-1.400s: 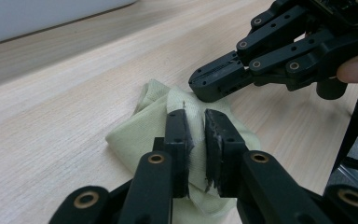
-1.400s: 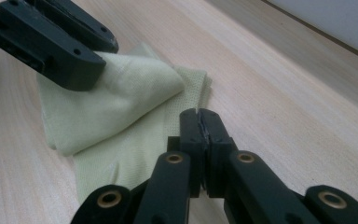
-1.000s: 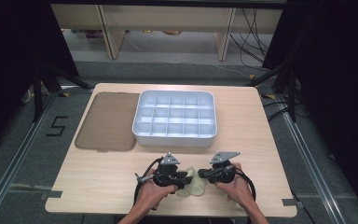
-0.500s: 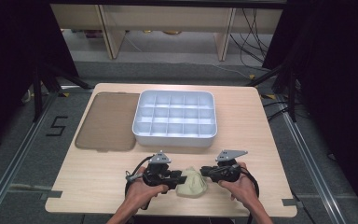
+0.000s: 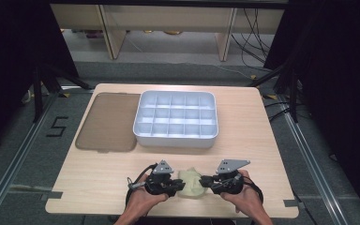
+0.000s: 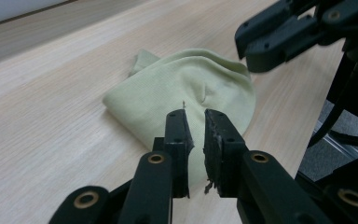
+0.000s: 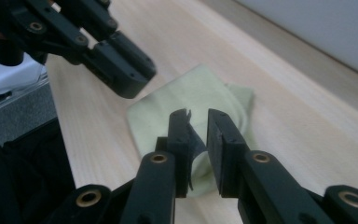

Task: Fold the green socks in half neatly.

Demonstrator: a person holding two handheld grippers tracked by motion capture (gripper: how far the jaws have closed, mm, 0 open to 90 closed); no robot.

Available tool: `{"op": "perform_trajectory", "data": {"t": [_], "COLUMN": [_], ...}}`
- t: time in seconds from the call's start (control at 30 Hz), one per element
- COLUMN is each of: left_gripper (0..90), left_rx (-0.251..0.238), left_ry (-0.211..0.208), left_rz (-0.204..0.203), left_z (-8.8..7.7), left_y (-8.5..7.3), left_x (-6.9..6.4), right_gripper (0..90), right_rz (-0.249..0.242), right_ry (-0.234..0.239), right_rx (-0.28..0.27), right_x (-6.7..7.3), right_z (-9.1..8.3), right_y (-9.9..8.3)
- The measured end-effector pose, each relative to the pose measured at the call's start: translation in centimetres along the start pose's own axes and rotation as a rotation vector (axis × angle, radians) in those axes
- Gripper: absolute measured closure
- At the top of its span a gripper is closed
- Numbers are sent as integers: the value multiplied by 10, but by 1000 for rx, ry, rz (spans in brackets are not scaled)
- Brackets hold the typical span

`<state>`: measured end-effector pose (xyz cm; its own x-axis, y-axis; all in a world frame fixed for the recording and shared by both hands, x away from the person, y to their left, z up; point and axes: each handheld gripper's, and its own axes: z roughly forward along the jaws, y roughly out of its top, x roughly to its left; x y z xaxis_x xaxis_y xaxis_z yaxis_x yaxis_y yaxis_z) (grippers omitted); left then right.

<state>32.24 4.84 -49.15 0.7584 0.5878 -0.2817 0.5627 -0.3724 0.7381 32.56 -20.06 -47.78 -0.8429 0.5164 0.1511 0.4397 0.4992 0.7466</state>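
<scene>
1. Near the front edge of the surface (image 5: 98, 187), lying crumpled and not yet laid flat: pale green cloth (image 5: 192, 183).
2. Pinching its left side, having just been closing: left gripper (image 5: 177, 184), jaws nearly shut.
3. Gripping its right side: right gripper (image 5: 205, 181), jaws narrow.
4. Waiting untouched behind: divided tray (image 5: 176, 139).

I have both hands at the near edge of the table, forearms coming in from below. My left gripper (image 5: 177, 186) points right, its jaws having just been closing to a narrow gap. My right gripper (image 5: 206, 182) points left toward it, jaws nearly together, tips near each other.
</scene>
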Motion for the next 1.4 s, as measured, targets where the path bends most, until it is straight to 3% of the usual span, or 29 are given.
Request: {"op": "perform_trajectory", "data": {"t": [0.17,0.23,0.33,0.43,0.47,0.53,0.67,0.7,0.87,0.97,1.03,1.17,1.27,1.3,1.33,1.4], "left_gripper": [799,806,809,820,822,820,836,846,853,846,845,845,840,836,832,820], "left_rx": [27,55,51,52,67,66,39,24,1,14,30,38,31,31,29,16], "left_ry": [27,48,59,68,67,69,83,95,111,111,136,145,150,146,148,148], "left_rz": [6,30,7,11,31,33,41,38,24,19,20,5,0,3,0,-12], "left_z": [7,8,14,14,13,11,6,6,13,19,26,28,26,26,25,23], "left_y": [-3,-5,-10,-10,-10,-9,0,3,16,19,18,13,12,12,12,12], "left_x": [1,6,7,6,7,7,10,11,18,21,27,32,33,34,34,33], "right_gripper": [797,798,804,813,814,813,866,900,900,900,900,900,900,900,900,898], "right_rz": [-13,-31,-42,-53,-43,-61,-74,-73,-66,-49,-61,-20,-25,-29,-2,-27], "right_ry": [19,15,-9,-40,-38,-44,-59,-70,-101,-93,-110,-98,-87,-98,-108,-101], "right_rx": [39,63,104,159,135,155,108,71,43,67,84,80,85,82,70,76], "right_x": [8,9,7,6,6,6,4,2,-8,-15,-22,-25,-26,-26,-24,-24], "right_z": [6,10,15,19,20,18,13,9,12,21,31,32,30,29,30,28], "right_y": [-1,-3,-8,-12,-13,-12,-7,-1,7,9,8,7,6,6,5,6]}}
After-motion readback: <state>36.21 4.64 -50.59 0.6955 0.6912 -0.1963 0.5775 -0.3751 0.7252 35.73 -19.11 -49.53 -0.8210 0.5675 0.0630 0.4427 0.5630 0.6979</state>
